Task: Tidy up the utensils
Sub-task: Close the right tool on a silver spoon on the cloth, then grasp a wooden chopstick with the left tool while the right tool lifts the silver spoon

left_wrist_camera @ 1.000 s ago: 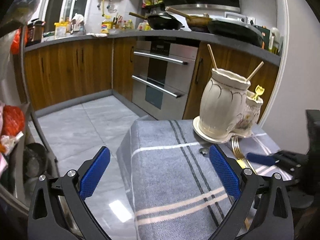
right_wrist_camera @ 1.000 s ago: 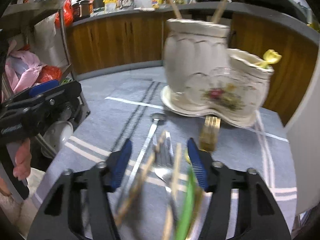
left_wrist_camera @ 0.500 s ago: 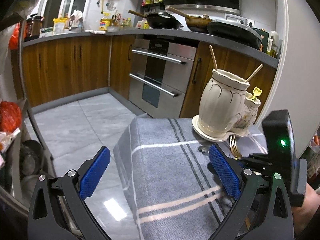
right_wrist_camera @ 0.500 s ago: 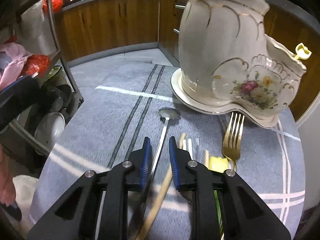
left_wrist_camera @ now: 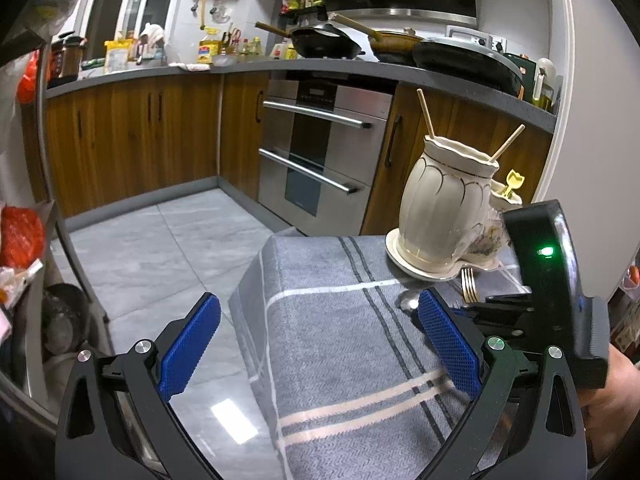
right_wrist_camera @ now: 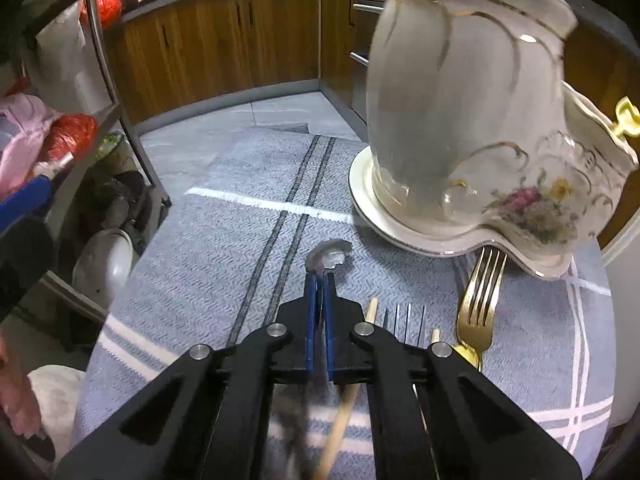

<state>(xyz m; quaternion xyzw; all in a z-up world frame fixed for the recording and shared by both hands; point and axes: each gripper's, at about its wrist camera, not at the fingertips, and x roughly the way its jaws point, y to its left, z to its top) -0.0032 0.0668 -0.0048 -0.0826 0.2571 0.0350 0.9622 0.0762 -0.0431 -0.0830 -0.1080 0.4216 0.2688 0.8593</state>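
Note:
My right gripper [right_wrist_camera: 319, 278] is shut on the neck of a silver spoon [right_wrist_camera: 329, 255] that lies on the grey striped cloth [right_wrist_camera: 224, 240]. Right of it lie a silver fork [right_wrist_camera: 404, 316], a gold fork [right_wrist_camera: 478, 304] and wooden chopsticks [right_wrist_camera: 340, 432]. Just beyond stands the cream ceramic utensil holder [right_wrist_camera: 460, 100] on its saucer, with two chopsticks and a yellow-topped pick [right_wrist_camera: 626, 120] in it. In the left wrist view my left gripper [left_wrist_camera: 316, 336] hangs open and empty above the cloth's left part; the holder [left_wrist_camera: 444, 204], spoon bowl [left_wrist_camera: 408, 303] and right gripper's body [left_wrist_camera: 544, 280] are to its right.
The table's edge drops to a tiled floor [left_wrist_camera: 168, 240] on the left. A metal rack [right_wrist_camera: 104, 264] with bowls and bags stands at the left. An oven [left_wrist_camera: 320, 152] and wooden cabinets line the back. A white wall [left_wrist_camera: 580, 140] stands right of the holder.
My right gripper moved forward and down toward the holder, and its jaws went from wide apart to closed on the spoon. The left gripper stayed open and in place.

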